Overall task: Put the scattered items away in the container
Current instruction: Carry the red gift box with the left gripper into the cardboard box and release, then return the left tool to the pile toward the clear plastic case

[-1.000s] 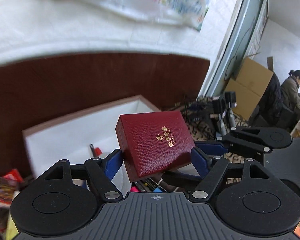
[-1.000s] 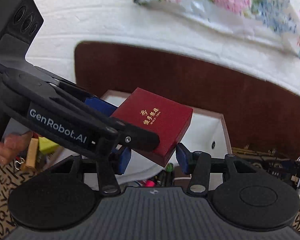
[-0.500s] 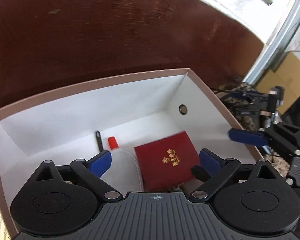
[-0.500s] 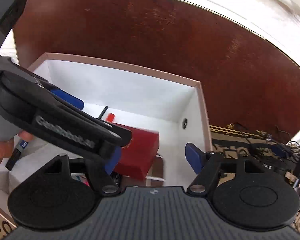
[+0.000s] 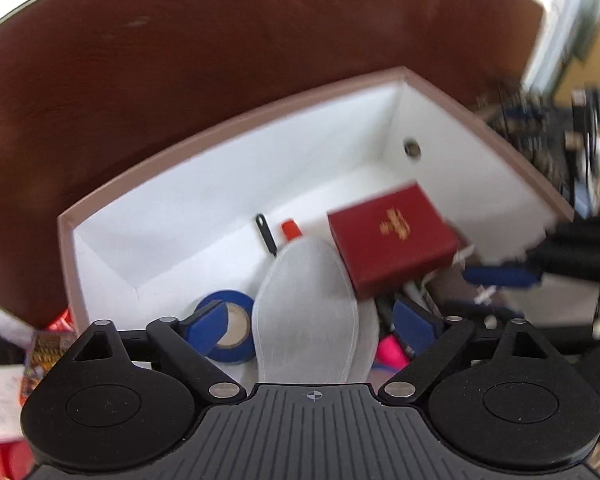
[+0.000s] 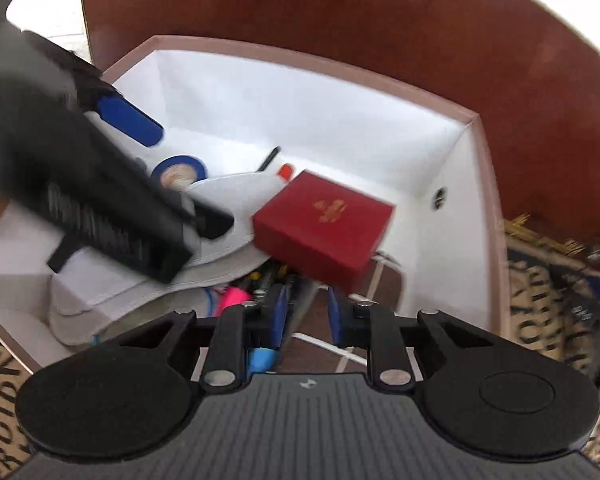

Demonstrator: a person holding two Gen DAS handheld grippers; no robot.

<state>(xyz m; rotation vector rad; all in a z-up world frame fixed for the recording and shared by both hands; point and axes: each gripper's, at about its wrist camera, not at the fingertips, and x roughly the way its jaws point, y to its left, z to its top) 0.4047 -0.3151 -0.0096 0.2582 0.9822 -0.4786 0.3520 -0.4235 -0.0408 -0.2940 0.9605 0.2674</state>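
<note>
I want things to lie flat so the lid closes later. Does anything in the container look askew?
Yes. The red box sits tilted, propped on the pile of pens and a white pouch rather than flat on the floor of the white container. Neither gripper holds it.

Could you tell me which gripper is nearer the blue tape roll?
Left. The left gripper hangs right beside the blue tape roll; the right gripper is past the red box. Both jaws are closing, gripping nothing.
</note>
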